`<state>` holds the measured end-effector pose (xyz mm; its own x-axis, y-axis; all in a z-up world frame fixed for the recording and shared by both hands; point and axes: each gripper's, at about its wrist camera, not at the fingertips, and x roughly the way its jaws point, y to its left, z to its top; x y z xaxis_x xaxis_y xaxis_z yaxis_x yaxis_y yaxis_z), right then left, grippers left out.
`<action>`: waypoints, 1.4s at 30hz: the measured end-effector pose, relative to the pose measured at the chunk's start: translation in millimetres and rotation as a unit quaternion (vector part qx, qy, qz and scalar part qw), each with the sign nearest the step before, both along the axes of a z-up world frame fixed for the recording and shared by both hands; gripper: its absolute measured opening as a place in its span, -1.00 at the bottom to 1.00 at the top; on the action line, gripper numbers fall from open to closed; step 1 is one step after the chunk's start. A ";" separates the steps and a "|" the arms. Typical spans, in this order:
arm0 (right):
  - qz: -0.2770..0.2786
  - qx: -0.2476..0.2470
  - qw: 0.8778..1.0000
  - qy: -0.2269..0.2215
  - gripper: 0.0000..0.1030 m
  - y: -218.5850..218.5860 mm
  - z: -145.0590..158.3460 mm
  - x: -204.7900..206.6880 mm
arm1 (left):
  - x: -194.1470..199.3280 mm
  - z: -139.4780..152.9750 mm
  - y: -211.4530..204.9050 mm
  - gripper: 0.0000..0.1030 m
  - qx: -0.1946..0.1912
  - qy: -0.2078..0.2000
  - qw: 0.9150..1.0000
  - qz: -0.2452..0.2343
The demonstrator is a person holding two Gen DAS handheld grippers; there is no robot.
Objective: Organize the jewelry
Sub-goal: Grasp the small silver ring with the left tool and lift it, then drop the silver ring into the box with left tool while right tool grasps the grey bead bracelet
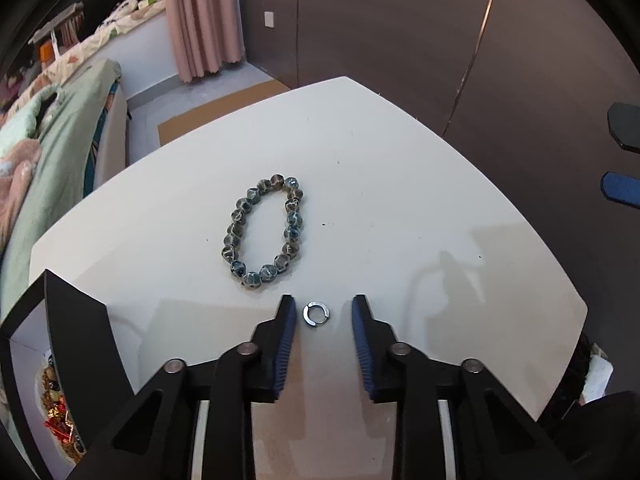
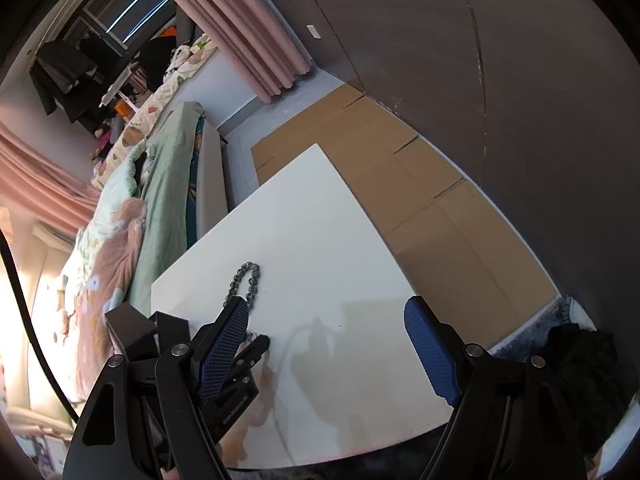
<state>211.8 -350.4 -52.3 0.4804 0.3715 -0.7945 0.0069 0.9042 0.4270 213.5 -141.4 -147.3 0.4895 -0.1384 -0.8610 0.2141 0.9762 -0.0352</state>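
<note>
The left gripper (image 1: 323,310) was held low over the white table (image 1: 400,184), tilted downward, with its fingers reaching forward along the surface. Its jaws stood moderately apart and gripped nothing. A small silver ring (image 1: 316,311) lay flat on the table between the two blue-padded fingertips (image 1: 286,320), closer to the left pad than to the right one, and touched neither. Just beyond the ring, farther from the gripper, a beaded bracelet (image 1: 264,232) of grey and blue stones lay in an elongated loop on the table, well clear of the fingertips. To the left of the ring, at the table's near left edge, a black jewelry box (image 1: 60,340) stood open with beads and red-and-gold trinkets inside.

The right gripper (image 2: 326,314) was held higher above the same table (image 2: 312,220), off to the right of the ring's position, angled down toward the surface. Its jaws were spread wide and empty. In that view the bracelet (image 2: 245,282) lay just past the gripper's left finger, and the left gripper (image 2: 248,356) showed behind that finger; the ring itself was hidden there.
</note>
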 end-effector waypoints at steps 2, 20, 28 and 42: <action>0.002 -0.002 1.000 0.001 0.59 2.0 -0.9 0.1 | -0.7 0.2 1.1 -0.74 0.004 -0.001 1.000 0.001; 0.023 -0.020 0.999 0.022 0.51 30.2 -24.7 11.6 | -6.8 52.5 54.5 -0.74 -0.074 -0.034 0.996 0.034; 0.052 -0.009 0.998 0.030 0.09 68.7 -42.6 24.2 | -13.3 68.3 85.0 -0.74 -0.092 -0.051 0.993 0.056; 0.089 -0.037 0.995 0.006 -0.31 131.1 -59.6 42.7 | -22.8 86.1 139.0 -0.74 -0.133 -0.057 0.985 0.094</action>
<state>254.5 -219.4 -111.9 0.4032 0.3900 -0.8279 -0.1515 0.9206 0.3599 190.7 -2.4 -61.2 0.6200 -0.2497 -0.7438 0.0485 0.9584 -0.2813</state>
